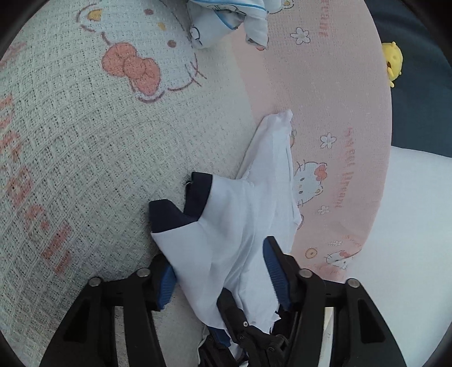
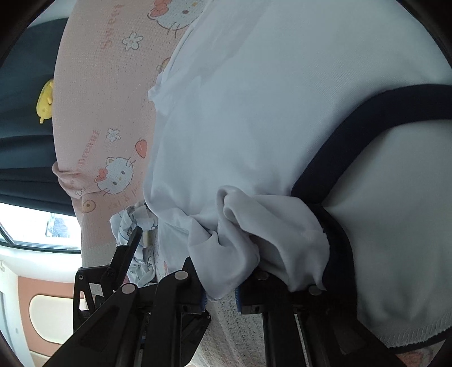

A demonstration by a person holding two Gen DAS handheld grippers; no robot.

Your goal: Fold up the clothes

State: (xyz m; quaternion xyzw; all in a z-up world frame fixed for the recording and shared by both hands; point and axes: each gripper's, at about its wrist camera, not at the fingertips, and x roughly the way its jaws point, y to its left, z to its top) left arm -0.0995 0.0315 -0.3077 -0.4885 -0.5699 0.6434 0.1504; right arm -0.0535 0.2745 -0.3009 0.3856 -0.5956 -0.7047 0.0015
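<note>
You are working over a waffle-weave blanket (image 1: 84, 158), cream in the middle with a pale pink border band printed with cartoon cats, bows, small flowers and lettering. The task's garment, a thin, smooth white shirt (image 1: 248, 214) with dark navy ribbed trim, is lying crumpled on the blanket where the cream field meets the pink border.

Your left gripper (image 1: 223, 271) is sitting with its black linkage arms and blue ribbed pads spread wide. The shirt's cloth is draping between the fingers (image 1: 166, 282) and down over the mechanism, touching the inner side of the right pad; the pads are not pressed together on it. One navy cuff is sticking up just ahead of the left pad, and a narrow white point of fabric is reaching forward onto the pink band.

Your right gripper (image 2: 220, 299) is sitting close under a bunched, soft fold of the same shirt. A small gap is showing between the blue pad edges, with a tongue of white cloth hanging into it; whether the pads are actually pinching that cloth cannot be told, as the fold covers the tips. A broad navy band is curving across the white fabric beside the gripper.

A second, light printed garment (image 1: 226, 19) with blue piping is lying bunched at the blanket's far edge. A small yellow plush toy (image 1: 392, 60) is resting on dark fabric beyond the pink border.
</note>
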